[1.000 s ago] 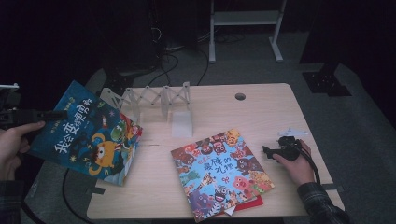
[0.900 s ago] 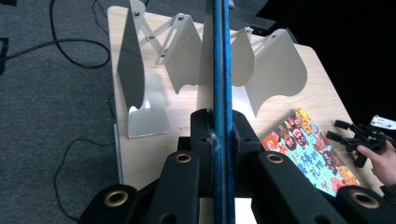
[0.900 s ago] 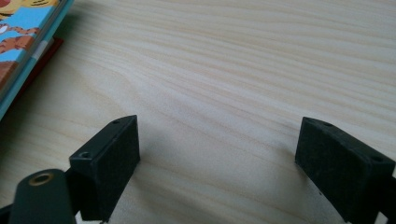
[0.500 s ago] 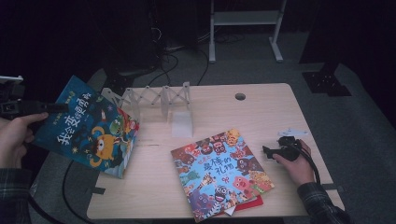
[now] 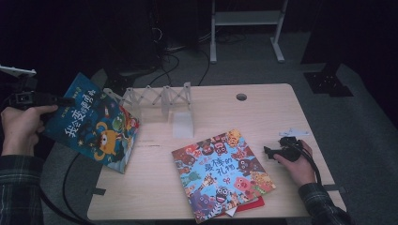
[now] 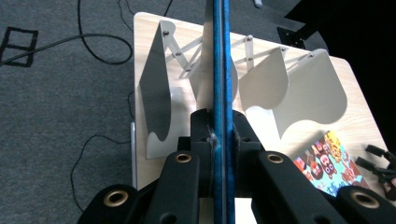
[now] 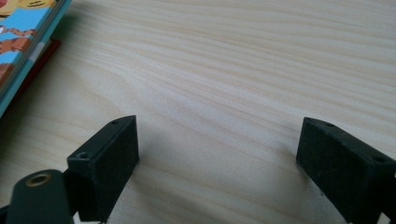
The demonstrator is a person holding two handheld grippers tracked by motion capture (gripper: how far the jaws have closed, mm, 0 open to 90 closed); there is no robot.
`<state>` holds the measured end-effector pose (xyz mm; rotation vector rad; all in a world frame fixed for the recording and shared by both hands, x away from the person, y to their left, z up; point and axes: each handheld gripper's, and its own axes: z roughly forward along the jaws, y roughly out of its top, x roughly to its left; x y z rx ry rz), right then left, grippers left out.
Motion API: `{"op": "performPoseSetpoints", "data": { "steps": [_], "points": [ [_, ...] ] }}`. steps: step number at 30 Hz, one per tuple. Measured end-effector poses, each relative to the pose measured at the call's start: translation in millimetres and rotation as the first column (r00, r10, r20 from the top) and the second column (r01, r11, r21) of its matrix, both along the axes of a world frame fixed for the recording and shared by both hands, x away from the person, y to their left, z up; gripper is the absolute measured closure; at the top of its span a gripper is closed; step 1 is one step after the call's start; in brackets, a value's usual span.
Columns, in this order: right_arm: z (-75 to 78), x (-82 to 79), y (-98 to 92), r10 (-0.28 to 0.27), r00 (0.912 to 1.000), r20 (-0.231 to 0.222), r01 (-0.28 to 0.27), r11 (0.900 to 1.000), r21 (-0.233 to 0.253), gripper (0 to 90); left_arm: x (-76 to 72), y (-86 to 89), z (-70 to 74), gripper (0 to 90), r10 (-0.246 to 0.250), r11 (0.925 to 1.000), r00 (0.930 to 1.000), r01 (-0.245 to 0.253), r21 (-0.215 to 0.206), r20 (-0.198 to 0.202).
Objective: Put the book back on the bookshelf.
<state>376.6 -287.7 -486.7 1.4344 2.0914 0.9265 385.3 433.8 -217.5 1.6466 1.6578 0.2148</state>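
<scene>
1. The left hand-held gripper (image 5: 28,99) is clamping the dark blue picture book with an orange cartoon figure on its cover (image 5: 94,124) by its upper left corner, jaws closed on the book.
2. The dark blue picture book is hanging tilted in the air, over the left edge of the light wooden table (image 5: 155,187), with its lower corner above the table's left margin.
3. In the left gripper view, the left hand-held gripper (image 6: 219,140) is pinching the book edge-on; the blue spine edge (image 6: 219,56) is running straight up between the two black jaws.
4. The white metal accordion book rack (image 5: 157,99) is standing at the back left of the table, just beside the held book; in the left gripper view its curved white dividers (image 6: 299,88) are lying directly beyond the book's edge.
5. A light blue picture book with many small cartoon figures (image 5: 220,173) is lying flat near the table's front centre, resting on a red book (image 5: 251,206) whose corner is protruding beneath it.
6. The right hand-held gripper (image 5: 272,152) is resting on the table just right of the light blue book, jaws spread apart and holding nothing.
7. In the right gripper view, the right hand-held gripper (image 7: 217,154) is showing bare table wood between its jaws; the light blue book's corner (image 7: 23,32) is lying at the upper left.
</scene>
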Motion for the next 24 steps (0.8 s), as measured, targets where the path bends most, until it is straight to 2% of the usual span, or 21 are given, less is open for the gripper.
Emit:
{"op": "performPoseSetpoints", "data": {
  "steps": [10,16,24],
  "points": [
    [0.0,0.0,0.3,-0.002,1.0000,-0.001,0.002,1.000,0.001,11.8,23.0,-5.7,-3.2,82.9,0.050,0.9988,0.9987,-0.050,-0.004,-0.013],
    [0.0,0.1,0.1,-0.001,1.0000,0.001,0.001,1.000,0.000,11.8,35.3,-7.5,-4.1,82.8,0.098,0.9951,0.9950,-0.098,-0.005,-0.016],
    [0.0,0.1,0.2,-0.002,1.0000,0.000,0.002,1.000,0.001,11.8,50.2,-8.3,-7.1,82.7,0.126,0.9921,0.9909,-0.125,0.005,-0.048]
  ]
}}
